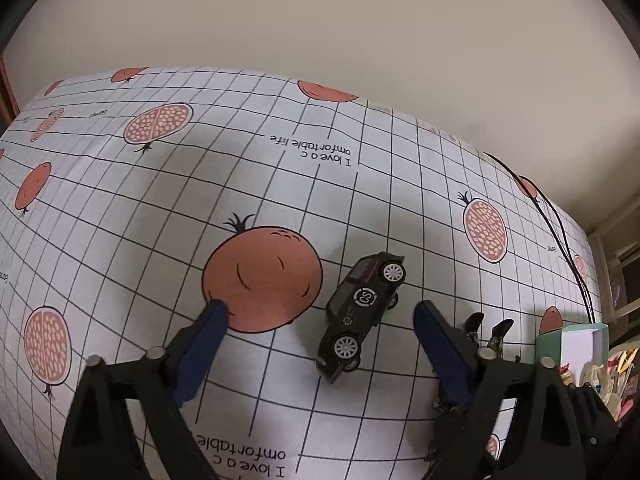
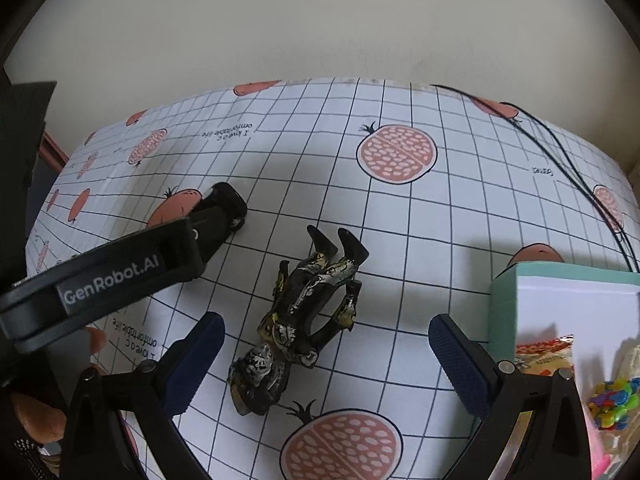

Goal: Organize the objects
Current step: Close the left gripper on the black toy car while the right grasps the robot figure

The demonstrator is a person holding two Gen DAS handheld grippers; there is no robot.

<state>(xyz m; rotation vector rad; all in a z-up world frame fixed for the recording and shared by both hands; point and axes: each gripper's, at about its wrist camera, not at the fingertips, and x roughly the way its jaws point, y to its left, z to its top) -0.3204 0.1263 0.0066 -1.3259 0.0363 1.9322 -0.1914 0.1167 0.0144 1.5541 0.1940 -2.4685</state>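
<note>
A black toy car (image 1: 362, 312) lies on its side on the gridded cloth, wheels facing right, just ahead of my open left gripper (image 1: 320, 312) and between its blue pads. Behind the right pad, a dark figurine's legs (image 1: 486, 330) show. In the right wrist view the black, yellow and white figurine (image 2: 298, 322) lies on its back, feet pointing away, between the spread fingers of my open right gripper (image 2: 326, 330). The left gripper's black body (image 2: 108, 276) crosses the left side there and hides most of the car (image 2: 224, 212).
A mint-green box (image 2: 504, 304) with a white inside stands at the right and holds snack packets and colourful small items (image 2: 612, 402). Black cables (image 2: 560, 152) run along the cloth's far right edge. A plain wall rises behind the table. A hand (image 2: 38, 416) shows at lower left.
</note>
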